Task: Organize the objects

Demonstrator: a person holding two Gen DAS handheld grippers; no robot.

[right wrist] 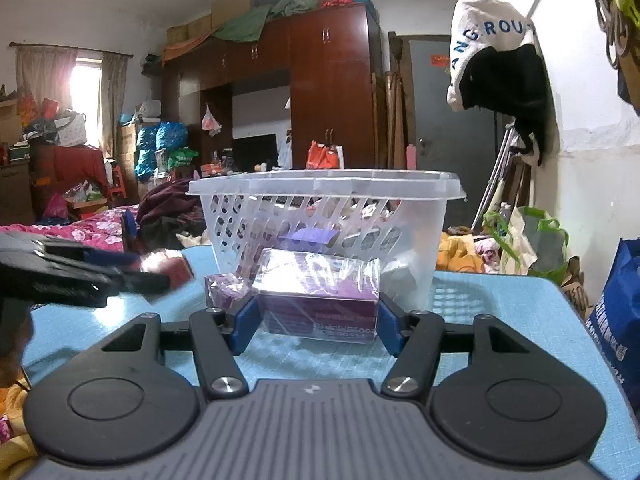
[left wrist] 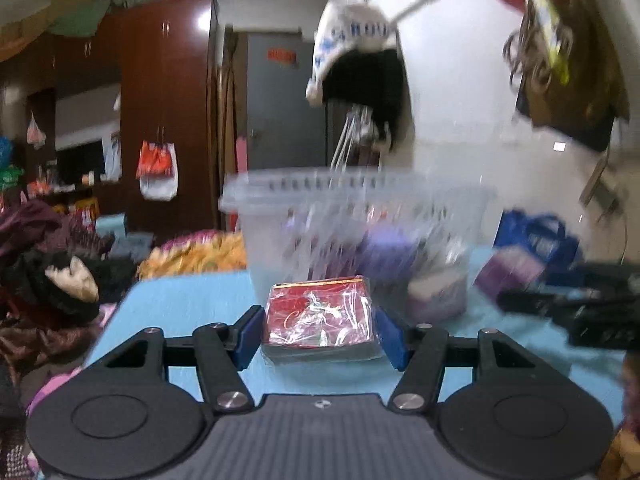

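My left gripper [left wrist: 318,330] is shut on a red box [left wrist: 320,316] wrapped in clear film and holds it in front of the clear plastic basket [left wrist: 320,188]. The view is blurred by motion. My right gripper [right wrist: 316,326] is shut on a purple box [right wrist: 320,300] wrapped in film, right before the basket [right wrist: 400,188] on the blue table [right wrist: 500,300]. A second purple box [right wrist: 224,288] lies just left of it. The basket holds several boxes. The left gripper [right wrist: 120,272] with its red box shows at the left of the right wrist view.
A blue bag [right wrist: 620,320] stands at the table's right edge. A white and black garment [right wrist: 496,64] hangs on the wall behind. Clothes are piled on the bed [right wrist: 96,228] at the left. The right gripper [left wrist: 580,304] shows at the right of the left wrist view.
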